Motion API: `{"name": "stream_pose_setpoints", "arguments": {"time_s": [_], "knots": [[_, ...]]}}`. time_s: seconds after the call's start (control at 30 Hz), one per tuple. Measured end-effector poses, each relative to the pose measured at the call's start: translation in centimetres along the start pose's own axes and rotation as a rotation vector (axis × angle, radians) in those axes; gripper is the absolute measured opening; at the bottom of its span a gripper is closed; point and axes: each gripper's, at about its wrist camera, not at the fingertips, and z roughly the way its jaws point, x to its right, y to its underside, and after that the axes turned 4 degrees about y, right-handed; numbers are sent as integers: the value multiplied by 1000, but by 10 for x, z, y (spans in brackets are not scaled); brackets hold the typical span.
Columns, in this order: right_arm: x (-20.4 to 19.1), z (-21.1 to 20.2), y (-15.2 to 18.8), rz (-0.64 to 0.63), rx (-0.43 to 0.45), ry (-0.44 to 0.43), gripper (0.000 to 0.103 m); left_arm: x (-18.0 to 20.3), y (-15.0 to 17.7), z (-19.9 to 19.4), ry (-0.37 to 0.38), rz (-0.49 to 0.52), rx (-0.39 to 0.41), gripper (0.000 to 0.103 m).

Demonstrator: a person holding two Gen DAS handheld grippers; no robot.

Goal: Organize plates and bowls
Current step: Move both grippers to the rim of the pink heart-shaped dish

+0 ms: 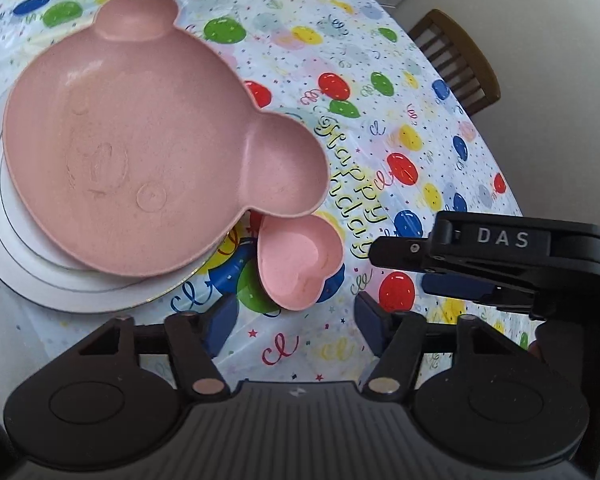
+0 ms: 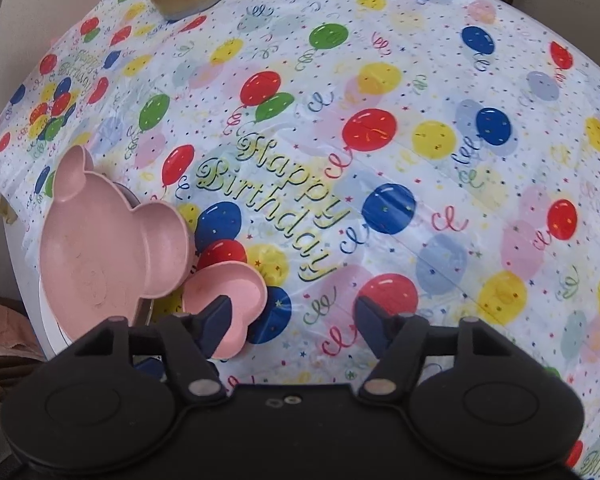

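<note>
**Beside the bear plate: both tools closing in on the heart dish**

Beside the bear plate [image 1: 140,152], just off its lower ear, the pink heart dish [image 1: 300,264] lies flat on the tabletop [image 1: 420,120]. Bear plate already sits on the white plate [image 1: 28,264], overhanging it on the ear side. Heart dish is the one loose piece.

Step in hand, as I judge it: picking up the heart dish to add it to the stack.

Left tool [image 1: 296,320]: jaws apart, nothing between them, pointing steeply down just short of the dish's near rim. Right tool [image 2: 294,320]: jaws also apart, empty; left finger [image 2: 216,312] hangs over the dish [image 2: 228,304], though I cannot tell if it touches. From the left wrist view it enters beside the dish, away from the bear plate.

Next move calls for one tool to straddle the rim and pinch. The shallow wall gives little hold, and the bear plate's ear crowds one side.
</note>
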Motion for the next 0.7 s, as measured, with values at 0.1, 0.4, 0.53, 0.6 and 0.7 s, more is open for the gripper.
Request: {"name": "stream_pose_setpoints", "arguments": {"time_s": [0.1, 0.4, 0.53, 0.6, 0.7], "knots": [[-5, 10, -5, -31, -16, -11, 53, 0, 0, 7, -4, -24, 8, 50], [-19, 29, -14, -127, -46, -47, 29, -11, -2, 23, -53, -75, 23, 32], [-18, 35, -17, -133, -52, -53, 19, -13, -2, 28, -76, -81, 26, 25], [-18, 36, -17, -139, -51, -53, 16, -14, -4, 29, -84, -84, 37, 21], [-18, 38, -17, -148, -51, -57, 12, -17, -6, 32, -92, -93, 40, 16]]}}
